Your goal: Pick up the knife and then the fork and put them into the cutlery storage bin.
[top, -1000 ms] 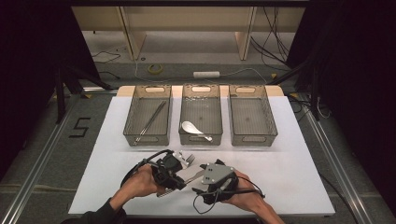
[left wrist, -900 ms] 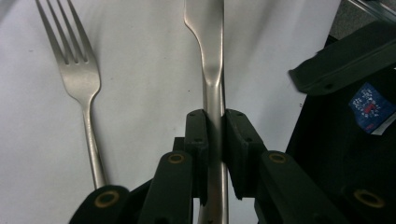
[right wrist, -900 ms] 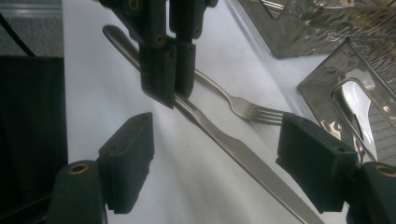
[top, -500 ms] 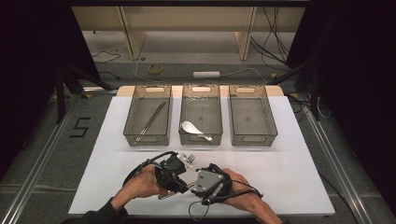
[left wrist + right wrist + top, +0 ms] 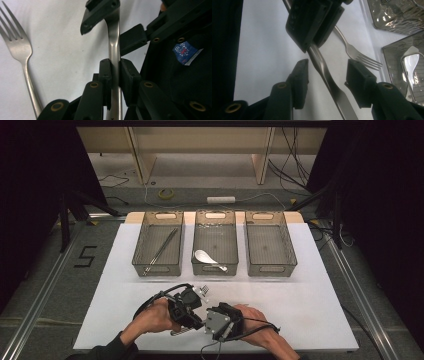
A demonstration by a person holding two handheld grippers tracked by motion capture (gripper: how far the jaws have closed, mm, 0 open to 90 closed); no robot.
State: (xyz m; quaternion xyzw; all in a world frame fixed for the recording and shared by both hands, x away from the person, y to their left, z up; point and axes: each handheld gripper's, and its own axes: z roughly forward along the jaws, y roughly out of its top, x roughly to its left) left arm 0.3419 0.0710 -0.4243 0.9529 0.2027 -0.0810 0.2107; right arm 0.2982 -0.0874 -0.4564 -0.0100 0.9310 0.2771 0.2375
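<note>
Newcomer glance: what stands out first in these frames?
At the table's near edge, the left gripper is clamped on a metal utensil handle, while the right gripper is open around it. A fork lies on the white mat beside them. Beyond stand three trays; the middle tray holds a white spoon.

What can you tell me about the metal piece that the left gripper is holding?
The metal utensil handle is a slim, shiny, silver-coloured strip with a slight bend along it. The left gripper is shut on it, one black pad on each side. The right gripper's jaws stand open around it, not touching. Its working end is hidden, so I cannot name the utensil. It is above the white table, beside a loose fork.
</note>
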